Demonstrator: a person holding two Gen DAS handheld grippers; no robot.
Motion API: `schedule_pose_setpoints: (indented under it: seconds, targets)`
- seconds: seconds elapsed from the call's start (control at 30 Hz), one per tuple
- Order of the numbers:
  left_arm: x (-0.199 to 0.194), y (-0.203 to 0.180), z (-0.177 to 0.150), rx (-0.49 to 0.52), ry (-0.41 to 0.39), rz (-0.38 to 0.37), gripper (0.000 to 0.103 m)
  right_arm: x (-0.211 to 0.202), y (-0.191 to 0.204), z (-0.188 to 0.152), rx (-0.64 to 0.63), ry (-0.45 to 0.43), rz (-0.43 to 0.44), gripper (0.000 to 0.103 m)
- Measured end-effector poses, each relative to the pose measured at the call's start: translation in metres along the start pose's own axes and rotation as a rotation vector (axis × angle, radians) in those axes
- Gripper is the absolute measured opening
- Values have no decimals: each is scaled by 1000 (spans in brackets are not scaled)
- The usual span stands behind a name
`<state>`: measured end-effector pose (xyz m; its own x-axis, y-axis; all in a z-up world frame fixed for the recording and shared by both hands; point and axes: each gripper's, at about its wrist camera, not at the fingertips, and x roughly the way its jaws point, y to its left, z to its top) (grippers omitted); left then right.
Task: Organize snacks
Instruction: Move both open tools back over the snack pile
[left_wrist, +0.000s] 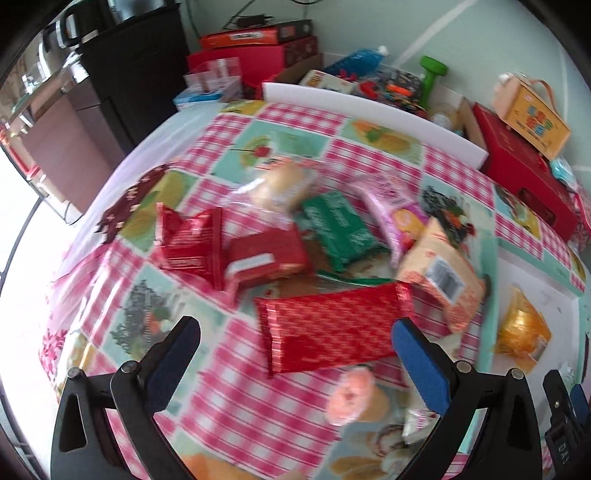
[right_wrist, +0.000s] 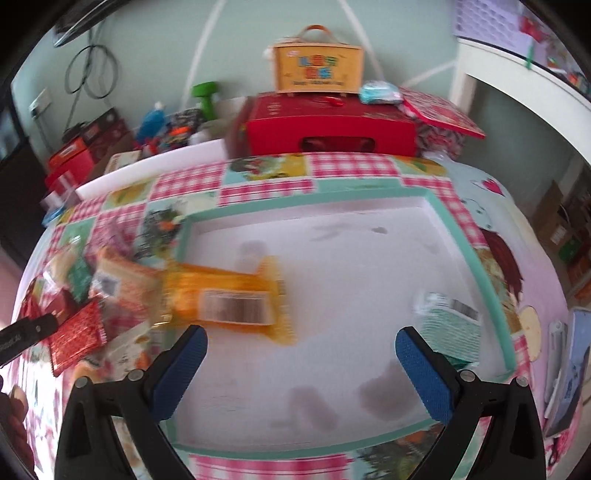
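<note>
A pile of snack packets lies on the checked tablecloth (left_wrist: 236, 398): a long red packet (left_wrist: 328, 328), a red box (left_wrist: 266, 258), a red foil packet (left_wrist: 192, 240), a green packet (left_wrist: 340, 229), a pink packet (left_wrist: 391, 206), a bread bun pack (left_wrist: 280, 188) and a beige packet (left_wrist: 439, 269). My left gripper (left_wrist: 295, 336) is open, just before the long red packet. My right gripper (right_wrist: 301, 345) is open and empty over a white tray with a teal rim (right_wrist: 491, 280). In the tray lie an orange packet (right_wrist: 229, 295) and a green-white packet (right_wrist: 450, 325).
A red box (right_wrist: 328, 125) with a small orange case (right_wrist: 317, 66) on top stands behind the tray. Boxes, a green dumbbell (left_wrist: 432, 74) and clutter line the far edge behind a white foam strip (left_wrist: 369, 110). A black cabinet (left_wrist: 136, 74) stands left.
</note>
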<state>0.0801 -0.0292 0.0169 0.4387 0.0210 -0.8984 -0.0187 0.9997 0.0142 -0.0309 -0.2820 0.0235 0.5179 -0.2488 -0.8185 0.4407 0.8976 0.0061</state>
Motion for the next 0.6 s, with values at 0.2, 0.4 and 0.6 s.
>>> schedule_pose_setpoints:
  seconds: [0.2, 0.4, 0.6]
  targets:
    - [1, 49, 5, -118, -5, 30, 103, -3, 46, -6, -53, 5, 131, 103]
    - [8, 66, 1, -146, 15, 21, 103, -1, 87, -15, -147, 13, 223, 103]
    - [17, 63, -5, -145, 49, 4, 103, 1, 110, -23, -218, 12, 263, 102]
